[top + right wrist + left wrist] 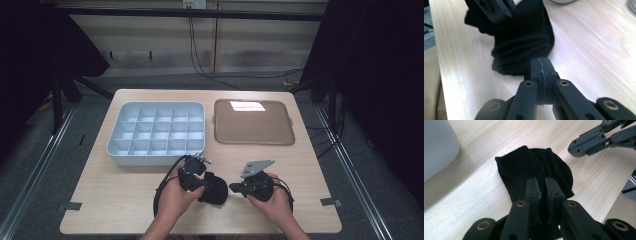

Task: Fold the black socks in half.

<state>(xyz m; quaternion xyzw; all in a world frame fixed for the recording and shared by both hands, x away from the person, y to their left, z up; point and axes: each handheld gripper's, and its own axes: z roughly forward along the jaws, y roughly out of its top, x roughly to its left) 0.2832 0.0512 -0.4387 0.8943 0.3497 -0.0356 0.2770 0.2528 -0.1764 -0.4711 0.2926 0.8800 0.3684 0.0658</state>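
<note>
The left gripper [209, 186] pinched a black sock [216, 189]; the right gripper [233, 188] was closed, empty. The divided tray [156, 131] and flat tray [253, 122] beyond held nothing.

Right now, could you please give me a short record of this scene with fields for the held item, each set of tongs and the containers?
held item: black sock, bunched on the table
left tongs: shut on the sock
right tongs: shut, nothing between them, beside the sock
divided bin: pale blue, compartments look empty, far left
tray: brown, far right
</note>
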